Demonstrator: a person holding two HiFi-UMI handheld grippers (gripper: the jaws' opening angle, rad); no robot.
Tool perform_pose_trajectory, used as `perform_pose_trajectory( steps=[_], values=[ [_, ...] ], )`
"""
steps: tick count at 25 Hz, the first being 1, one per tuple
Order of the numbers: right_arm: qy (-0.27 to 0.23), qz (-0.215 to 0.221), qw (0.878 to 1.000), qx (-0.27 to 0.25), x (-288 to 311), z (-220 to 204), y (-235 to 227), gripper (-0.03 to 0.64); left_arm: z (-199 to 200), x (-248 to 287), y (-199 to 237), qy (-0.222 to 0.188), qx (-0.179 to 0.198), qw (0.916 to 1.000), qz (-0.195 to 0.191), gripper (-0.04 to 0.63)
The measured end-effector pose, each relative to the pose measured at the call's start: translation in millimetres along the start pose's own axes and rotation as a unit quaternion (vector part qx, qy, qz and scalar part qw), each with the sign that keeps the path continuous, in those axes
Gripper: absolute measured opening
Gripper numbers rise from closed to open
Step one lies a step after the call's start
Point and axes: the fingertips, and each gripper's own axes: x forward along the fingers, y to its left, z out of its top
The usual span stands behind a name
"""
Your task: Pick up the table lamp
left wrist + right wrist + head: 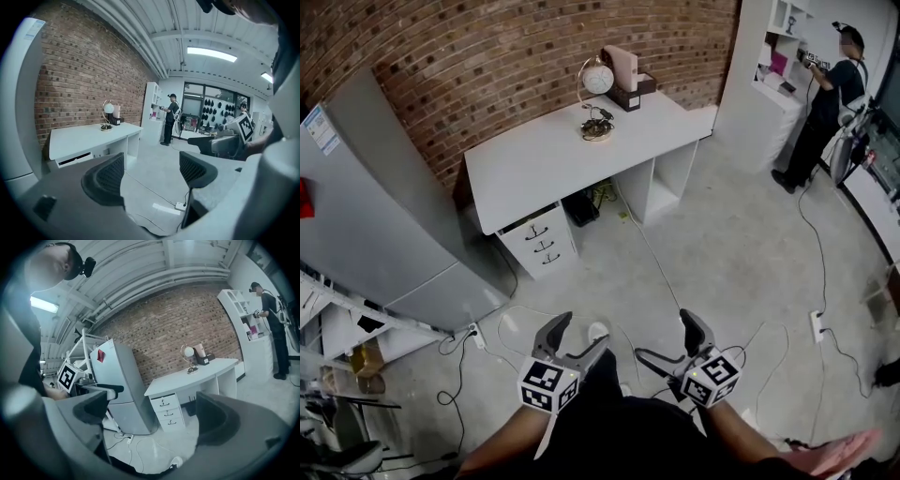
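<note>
The left tongs point(578, 336) and right tongs point(667, 339) are both apart and empty, low over the floor point(722, 253). Well apart at twelve o'clock, the table lamp point(597, 98) stands upright, long axis vertical, on the white tabletop point(534, 159) near the brick wall point(487, 47).

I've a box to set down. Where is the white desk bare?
Bare: all of the desk left of the table lamp, and its front edge. Crowded: the back right by the brick wall, where the lamp and a dark box stand.
</note>
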Motion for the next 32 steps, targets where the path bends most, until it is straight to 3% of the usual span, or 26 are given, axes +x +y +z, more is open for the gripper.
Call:
perform_pose_trajectory(
  steps=[11,21,27,32],
  values=[
    [0.019,-0.006,1.0,0.001,71,20,-53,0.594,21,66,62,0.005,-0.01,0.9999,-0.011,0.368],
    [0.005,-0.004,0.999,-0.043,171,106,-103,0.594,117,144,156,-0.048,0.013,0.9986,-0.017,0.368],
    [0.001,0.0,0.998,-0.055,234,129,-125,0.592,133,180,215,-0.045,0.017,0.9986,-0.021,0.368],
    [0.007,-0.005,0.999,-0.048,261,132,-144,0.592,145,211,239,-0.046,0.011,0.9984,-0.031,0.368]
  ],
)
